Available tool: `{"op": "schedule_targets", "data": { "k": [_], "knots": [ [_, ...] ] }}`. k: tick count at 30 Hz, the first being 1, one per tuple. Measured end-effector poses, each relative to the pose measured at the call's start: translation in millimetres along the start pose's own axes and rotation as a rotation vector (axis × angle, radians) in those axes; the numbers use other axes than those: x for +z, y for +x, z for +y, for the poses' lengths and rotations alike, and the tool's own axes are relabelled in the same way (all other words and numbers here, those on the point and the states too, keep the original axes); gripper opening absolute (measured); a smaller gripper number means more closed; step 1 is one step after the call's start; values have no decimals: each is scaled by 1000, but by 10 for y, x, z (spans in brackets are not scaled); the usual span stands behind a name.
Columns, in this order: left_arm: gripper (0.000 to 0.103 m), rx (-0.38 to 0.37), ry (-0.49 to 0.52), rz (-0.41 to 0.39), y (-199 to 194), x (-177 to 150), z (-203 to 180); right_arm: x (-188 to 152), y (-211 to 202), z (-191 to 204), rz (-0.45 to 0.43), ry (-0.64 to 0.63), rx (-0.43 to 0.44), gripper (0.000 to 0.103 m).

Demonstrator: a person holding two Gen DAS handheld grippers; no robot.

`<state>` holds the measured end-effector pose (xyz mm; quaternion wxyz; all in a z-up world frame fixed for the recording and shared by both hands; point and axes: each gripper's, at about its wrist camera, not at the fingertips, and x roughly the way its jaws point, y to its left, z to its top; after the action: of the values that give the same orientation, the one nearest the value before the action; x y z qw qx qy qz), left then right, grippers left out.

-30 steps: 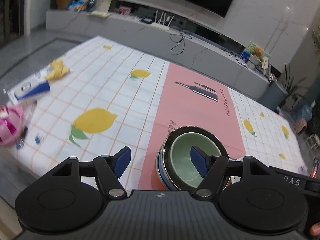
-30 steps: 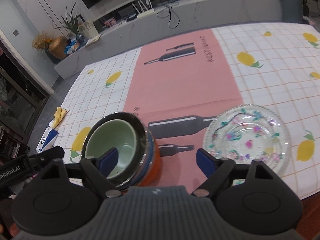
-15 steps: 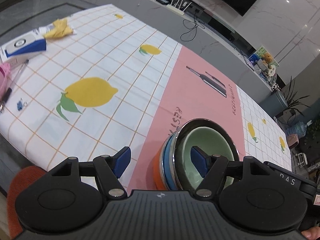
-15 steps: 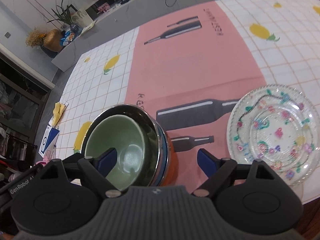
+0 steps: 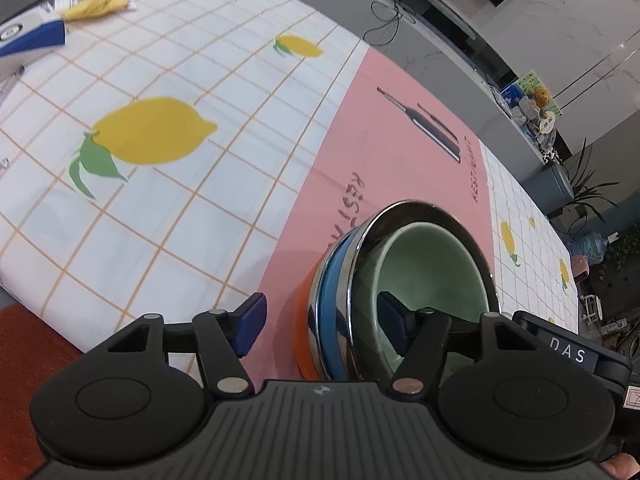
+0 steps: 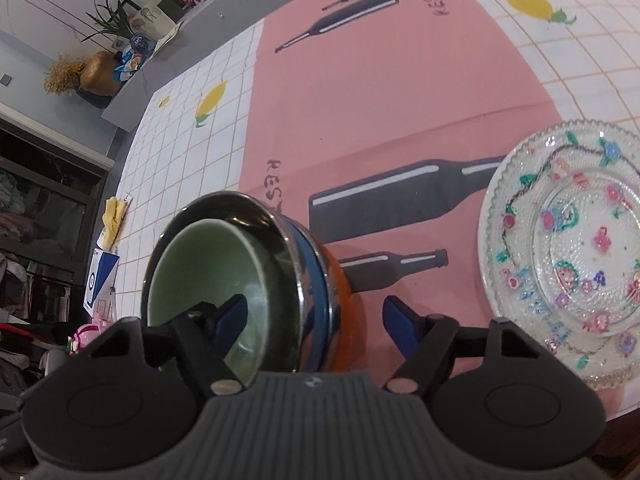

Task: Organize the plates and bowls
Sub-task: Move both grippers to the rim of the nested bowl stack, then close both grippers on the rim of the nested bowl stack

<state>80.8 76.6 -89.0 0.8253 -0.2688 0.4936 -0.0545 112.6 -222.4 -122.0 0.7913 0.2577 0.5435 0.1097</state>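
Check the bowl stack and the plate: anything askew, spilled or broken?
Nothing spilled or broken. The green bowl sits off-centre in the steel bowl, crowding one side. The nested stack below, blue over orange, looks even. The glass plate lies flat beside it, apart.

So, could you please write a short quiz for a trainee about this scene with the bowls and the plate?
1. True or false: the green bowl sits innermost in the bowl stack.
2. Which item lies apart from the stack? A) glass plate B) wooden spoon C) red mug
3. Fill in: each gripper, left gripper and right gripper, has one finger inside the bowls and one ____ the stack wall.

Key: 1 true; 2 A; 3 outside.
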Motion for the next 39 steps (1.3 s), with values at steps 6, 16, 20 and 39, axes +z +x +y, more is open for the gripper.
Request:
{"op": "schedule_targets", "data": {
  "k": [6, 16, 20, 39],
  "knots": [
    [60, -16, -33, 36, 70, -10, 29, 25, 51, -87, 26, 45, 37, 59],
    [48, -20, -19, 29, 45, -10, -27, 9, 65, -95, 35, 58, 54, 49],
    [47, -8, -16, 18, 31, -8, -43, 7, 75, -95, 41, 61, 52, 48],
    [47, -11, 48, -41, -296, -98, -442, -73, -381, -179, -13, 63, 115, 48]
  ]
}}
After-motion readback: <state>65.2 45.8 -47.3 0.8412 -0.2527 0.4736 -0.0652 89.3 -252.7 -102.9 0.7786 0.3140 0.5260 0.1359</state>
